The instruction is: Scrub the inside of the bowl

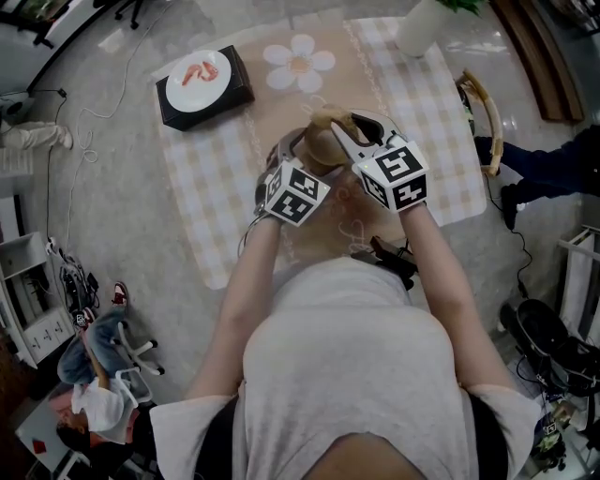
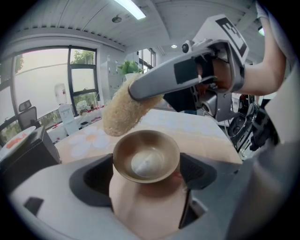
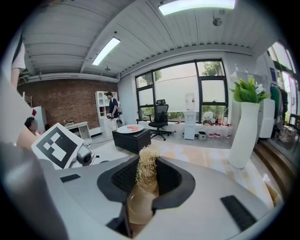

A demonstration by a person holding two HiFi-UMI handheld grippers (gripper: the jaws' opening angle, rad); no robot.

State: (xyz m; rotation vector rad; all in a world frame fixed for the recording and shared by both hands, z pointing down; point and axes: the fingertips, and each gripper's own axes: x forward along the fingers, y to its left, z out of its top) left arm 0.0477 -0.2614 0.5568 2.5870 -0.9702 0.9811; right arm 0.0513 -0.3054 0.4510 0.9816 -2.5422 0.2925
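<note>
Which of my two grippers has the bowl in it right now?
The left gripper: its jaws are shut on the brass-coloured bowl. The right gripper holds a straw-coloured scrubber instead.

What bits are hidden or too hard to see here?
Bowl: head view, marker cubes largely cover it.
Food on plate: head view, too small to name.
Vase: head view, top edge cuts it off.
Scrubber: right gripper view, right tongs hide its lower end.

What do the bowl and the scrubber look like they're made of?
The bowl is probably metal, brass or gold-toned, with a smooth satin sheen: the rim is thin and the centre reflects a pale highlight. Coated ceramic is possible. The scrubber looks like dry plant fibre, loofah-like, pale tan and matte; loose coarse strands stick out in the right gripper view.
</note>
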